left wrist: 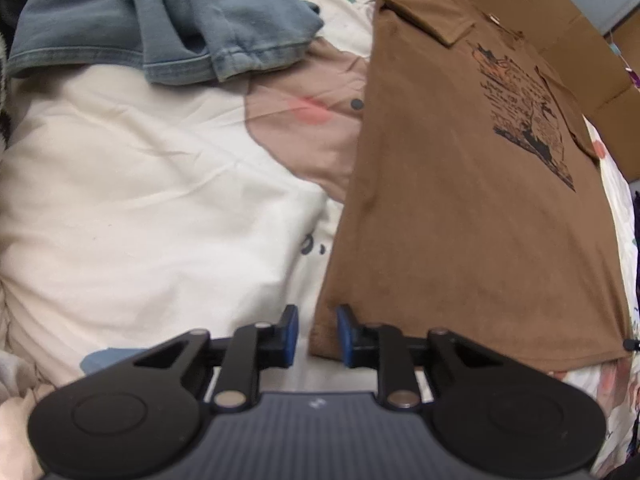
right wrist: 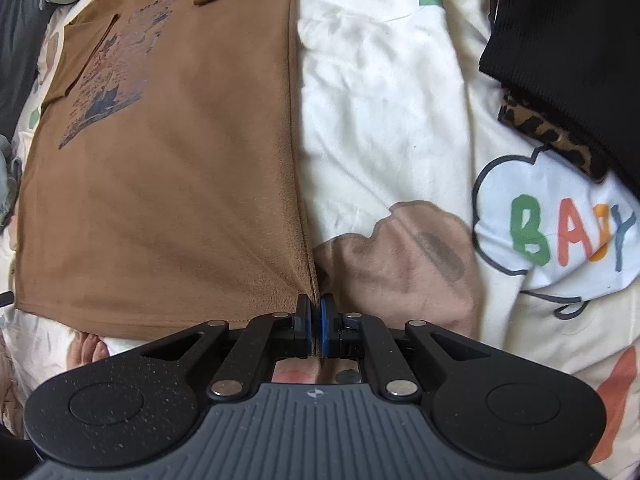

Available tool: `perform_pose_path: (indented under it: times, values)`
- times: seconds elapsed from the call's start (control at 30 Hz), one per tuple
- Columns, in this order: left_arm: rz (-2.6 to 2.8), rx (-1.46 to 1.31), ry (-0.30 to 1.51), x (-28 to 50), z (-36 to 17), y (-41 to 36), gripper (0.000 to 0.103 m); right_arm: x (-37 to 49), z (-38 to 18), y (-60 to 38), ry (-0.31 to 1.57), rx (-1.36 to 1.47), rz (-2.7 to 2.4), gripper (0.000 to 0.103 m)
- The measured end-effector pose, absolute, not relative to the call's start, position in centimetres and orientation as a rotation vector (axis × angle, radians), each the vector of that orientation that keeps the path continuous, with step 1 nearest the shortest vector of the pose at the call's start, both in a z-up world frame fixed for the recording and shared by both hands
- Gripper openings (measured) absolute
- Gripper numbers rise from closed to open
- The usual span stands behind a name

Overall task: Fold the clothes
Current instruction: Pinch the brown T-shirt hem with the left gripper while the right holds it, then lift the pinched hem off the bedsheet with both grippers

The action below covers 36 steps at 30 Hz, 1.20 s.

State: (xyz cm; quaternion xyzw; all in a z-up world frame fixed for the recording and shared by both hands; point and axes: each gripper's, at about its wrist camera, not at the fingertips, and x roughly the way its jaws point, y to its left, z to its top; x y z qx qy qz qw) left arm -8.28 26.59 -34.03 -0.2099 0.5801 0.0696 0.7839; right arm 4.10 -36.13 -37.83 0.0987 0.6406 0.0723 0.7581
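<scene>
Shirt hem: your right tongs pinch one corner, left tongs gape around the other, unclamped; lifting now drags it crooked.

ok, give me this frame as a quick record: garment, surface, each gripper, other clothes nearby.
garment: brown t-shirt, print side up, sides folded in, lying flat
surface: cream cartoon-print bedding
left gripper: fingers apart, straddling the shirt's near-left hem corner, not pinching
right gripper: fingers shut on the shirt's near-right hem corner
other clothes: blue denim garment heaped beyond the shirt's left side; black garment over a leopard-print piece to its right
extra: cardboard box behind the shirt
</scene>
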Motion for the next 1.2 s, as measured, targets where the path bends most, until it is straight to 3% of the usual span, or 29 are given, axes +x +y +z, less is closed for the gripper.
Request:
perform_pose_path:
  times: [0.37, 0.47, 0.57, 1.2]
  values:
    - [0.19, -0.43, 1.274, -7.7, -35.6, 24.5, 0.025, 4.6, -37.8, -35.5, 1.408, 0.148, 0.133, 0.002]
    - [0.212, -0.423, 1.279, -7.7, -35.7, 24.4, 0.01, 4.6, -37.8, -35.5, 1.408, 0.152, 0.132, 0.002]
    - [0.217, -0.452, 1.292, -7.6, -35.4, 24.8, 0.006, 4.5, -37.5, -35.4, 1.408, 0.159, 0.125, 0.002]
    - [0.181, -0.462, 1.279, -7.1, -24.5, 25.0, 0.005, 4.1, -30.1, -36.3, 1.353, 0.293, 0.109, 0.001]
